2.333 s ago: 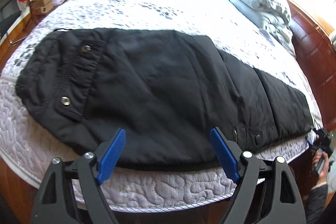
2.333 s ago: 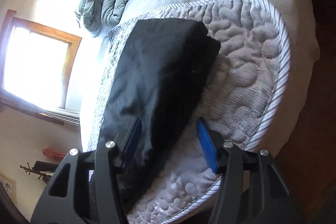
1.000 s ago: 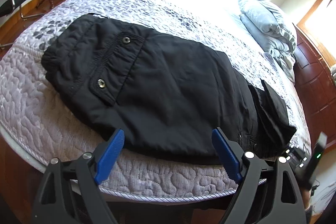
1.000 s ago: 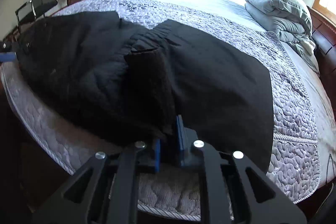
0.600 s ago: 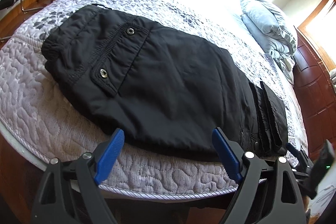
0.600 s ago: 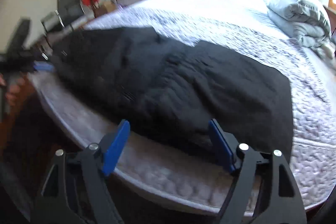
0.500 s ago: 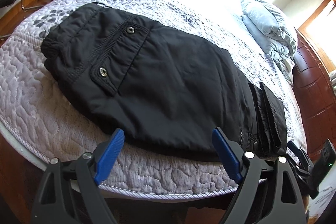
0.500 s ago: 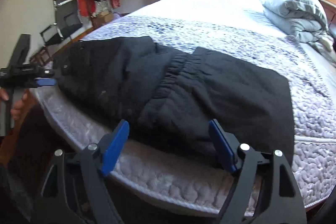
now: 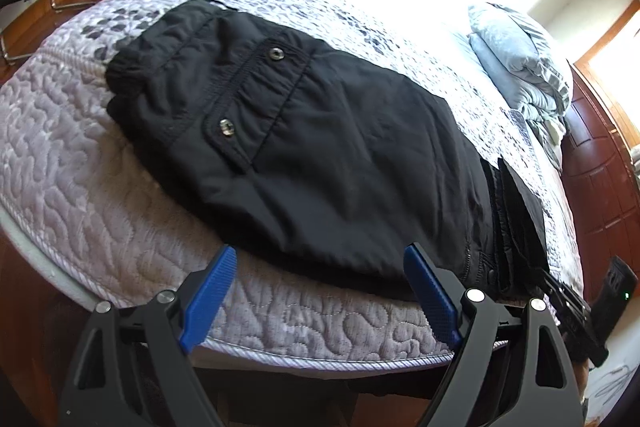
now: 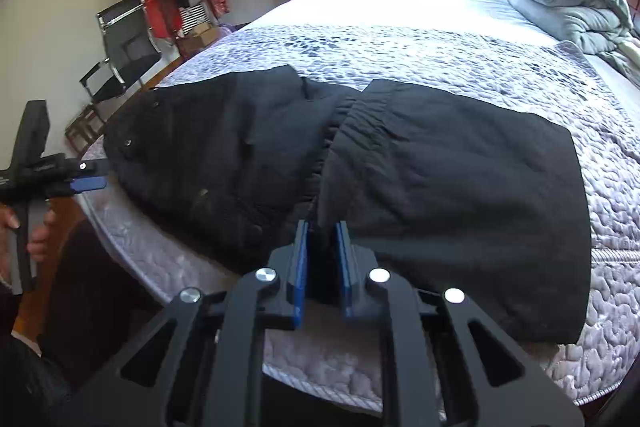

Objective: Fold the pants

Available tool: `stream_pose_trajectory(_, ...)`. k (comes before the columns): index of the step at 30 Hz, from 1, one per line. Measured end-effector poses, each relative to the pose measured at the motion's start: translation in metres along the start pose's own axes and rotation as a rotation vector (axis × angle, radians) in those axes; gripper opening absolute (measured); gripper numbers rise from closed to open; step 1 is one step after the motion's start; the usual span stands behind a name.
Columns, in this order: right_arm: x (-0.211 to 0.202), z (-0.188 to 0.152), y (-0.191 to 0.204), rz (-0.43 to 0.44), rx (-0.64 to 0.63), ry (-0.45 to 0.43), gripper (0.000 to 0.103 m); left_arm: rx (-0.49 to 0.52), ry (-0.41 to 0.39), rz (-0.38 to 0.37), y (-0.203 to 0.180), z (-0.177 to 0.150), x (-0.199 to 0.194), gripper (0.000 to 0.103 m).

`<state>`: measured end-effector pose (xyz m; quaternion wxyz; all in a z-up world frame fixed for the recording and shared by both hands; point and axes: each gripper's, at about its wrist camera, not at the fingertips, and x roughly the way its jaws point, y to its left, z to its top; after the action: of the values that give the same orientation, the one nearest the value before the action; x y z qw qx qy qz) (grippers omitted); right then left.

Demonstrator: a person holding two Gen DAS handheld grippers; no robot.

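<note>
Right wrist view is showing the right tongs [image 10: 322, 259] pinching the near edge of the black pants [image 10: 440, 187] on the bed [image 10: 400, 43], so lifting slowly is looking wise, while the left tongs [image 9: 316, 291] are hanging spread.

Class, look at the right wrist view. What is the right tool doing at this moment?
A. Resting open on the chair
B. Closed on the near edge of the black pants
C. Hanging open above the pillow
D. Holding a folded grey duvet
B: the right tool has its blue pads drawn close together on a fold at the near edge of the black pants, on the bed.
</note>
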<state>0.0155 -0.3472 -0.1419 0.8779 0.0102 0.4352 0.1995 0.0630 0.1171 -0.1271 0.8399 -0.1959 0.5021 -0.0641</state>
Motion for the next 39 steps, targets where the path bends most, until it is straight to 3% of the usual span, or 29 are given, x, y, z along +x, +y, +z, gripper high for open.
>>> stream_pose_trajectory(4, 0.029, -0.006, 0.006, -0.027, -0.014, 0.066, 0.014, -0.051, 0.008, 0.0, 0.01, -0.001, 0.001, 0.086)
stream_pose_trajectory(10, 0.023, -0.006, 0.014, -0.022, -0.03, 0.064, 0.033, -0.115, 0.0, 0.003, 0.03, 0.002, -0.006, 0.086)
stream_pose_trajectory(12, 0.018, -0.005, 0.016, -0.026, -0.037, 0.066, 0.035, -0.171, 0.011, -0.018, 0.045, 0.005, -0.004, 0.086)
stream_pose_trajectory(15, 0.005, -0.003, 0.012, -0.013, -0.015, 0.034, 0.035, -0.284, 0.009, -0.086, 0.072, 0.009, 0.001, 0.085)
stream_pose_trajectory(21, -0.014, -0.001, 0.005, -0.045, 0.013, -0.002, 0.038, -0.464, 0.015, -0.324, 0.104, 0.024, 0.018, 0.074)
stream_pose_trajectory(25, -0.016, -0.005, -0.005, -0.068, 0.043, 0.009, 0.038, -0.546, 0.031, -0.348, 0.119, 0.03, 0.033, 0.072)
stream_pose_trajectory(27, -0.017, -0.006, -0.009, -0.076, 0.05, 0.015, 0.038, -0.568, 0.03, -0.38, 0.124, 0.033, 0.036, 0.066)
stream_pose_trajectory(29, -0.016, -0.007, -0.011, -0.079, 0.058, 0.02, 0.038, -0.56, 0.027, -0.382, 0.129, 0.032, 0.038, 0.029)
stream_pose_trajectory(30, -0.015, -0.008, -0.012, -0.08, 0.06, 0.021, 0.038, -0.554, 0.026, -0.377, 0.132, 0.033, 0.039, 0.02)
stream_pose_trajectory(32, -0.013, -0.007, -0.012, -0.085, 0.066, 0.025, 0.038, -0.553, 0.014, -0.398, 0.136, 0.032, 0.043, 0.013)
stream_pose_trajectory(36, -0.011, -0.004, -0.009, -0.08, 0.065, 0.019, 0.039, -0.571, -0.011, -0.417, 0.139, 0.026, 0.044, 0.008)
stream_pose_trajectory(39, -0.012, -0.003, -0.006, -0.084, 0.058, 0.017, 0.04, -0.463, -0.095, -0.409, 0.116, 0.031, 0.028, 0.006)
